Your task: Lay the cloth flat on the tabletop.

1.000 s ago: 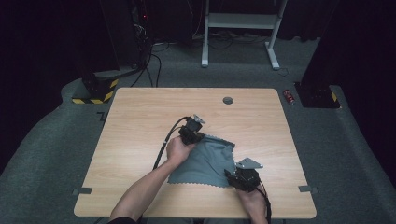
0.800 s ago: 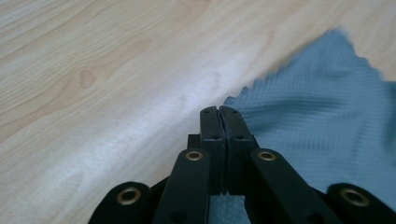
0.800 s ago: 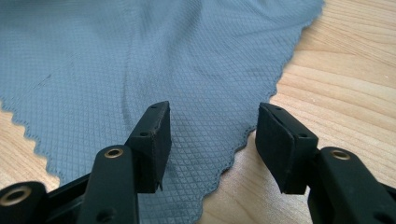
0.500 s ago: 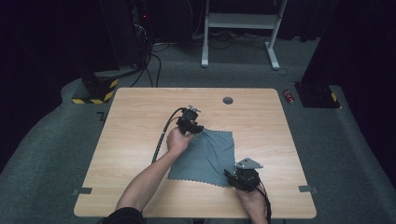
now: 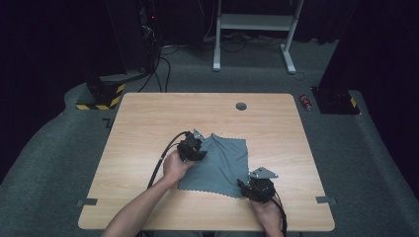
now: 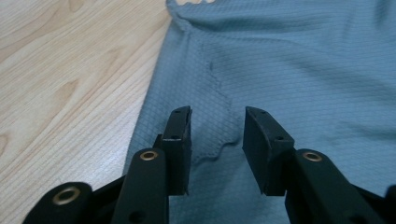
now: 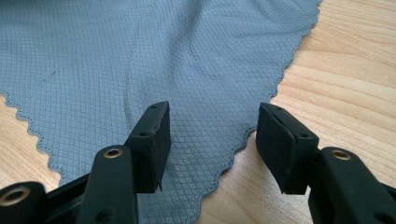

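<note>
We saw a grey-blue cloth (image 5: 222, 160) with a fine diamond weave and a scalloped edge. The tabletop (image 5: 148, 123) was pale wood with brown grain streaks. Both tongs, left (image 6: 217, 140) and right (image 7: 212, 140), were matt black with brass-coloured rivets. A grey plate (image 5: 263, 173) sat on the right one. A dark round grommet (image 5: 241, 106) marked the tabletop. The floor (image 5: 59, 158) was dark grey carpet, on it a red can (image 5: 307, 102) and a yellow-and-black striped block (image 5: 99, 101).

Nothing readable is showing anywhere: no words, labels, brands or numbers are appearing on the cloth (image 5: 221, 163), table (image 5: 148, 118) or anything around.
</note>
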Tool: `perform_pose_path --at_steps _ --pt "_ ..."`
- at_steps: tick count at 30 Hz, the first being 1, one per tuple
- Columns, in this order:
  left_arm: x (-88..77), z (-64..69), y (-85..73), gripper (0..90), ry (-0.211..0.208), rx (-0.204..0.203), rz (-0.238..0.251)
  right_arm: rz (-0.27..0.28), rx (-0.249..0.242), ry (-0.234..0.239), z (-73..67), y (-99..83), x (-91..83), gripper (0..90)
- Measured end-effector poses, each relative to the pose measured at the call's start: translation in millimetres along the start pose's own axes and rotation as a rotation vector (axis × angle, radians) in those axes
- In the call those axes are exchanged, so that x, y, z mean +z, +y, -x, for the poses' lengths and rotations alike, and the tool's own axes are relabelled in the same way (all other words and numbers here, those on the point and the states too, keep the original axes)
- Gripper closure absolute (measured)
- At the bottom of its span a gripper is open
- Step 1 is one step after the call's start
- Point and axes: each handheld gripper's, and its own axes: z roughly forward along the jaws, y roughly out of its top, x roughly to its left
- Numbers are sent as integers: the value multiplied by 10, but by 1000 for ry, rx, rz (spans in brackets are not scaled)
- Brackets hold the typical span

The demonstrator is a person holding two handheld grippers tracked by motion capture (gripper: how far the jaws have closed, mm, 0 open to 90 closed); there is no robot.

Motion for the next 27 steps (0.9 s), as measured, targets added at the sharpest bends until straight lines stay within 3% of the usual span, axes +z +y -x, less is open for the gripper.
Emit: perform_pose_path --at_steps 5,8,11,18,20,23,25,27 --pt "48 -48 29 694 0 -18 4 0 0 -1 -1 0 0 448" --pt "59 -102 56 797 -3 -31 -6 0 1 -1 -1 0 0 448" --pt "55 -180 53 884 -21 -70 -2 0 2 -1 -1 0 0 448" --pt "-72 -441 184 891 12 -147 58 0 2 0 0 0 0 448" --pt "-81 -563 227 876 61 -195 77 1 2 0 0 0 1 448" --pt "-15 -723 217 691 80 -294 25 1 1 0 1 0 1 448" --pt "-17 -720 179 593 78 -290 14 1 1 0 1 0 2 448" --pt "-75 -634 121 550 54 -253 32 1 2 0 1 0 1 448"
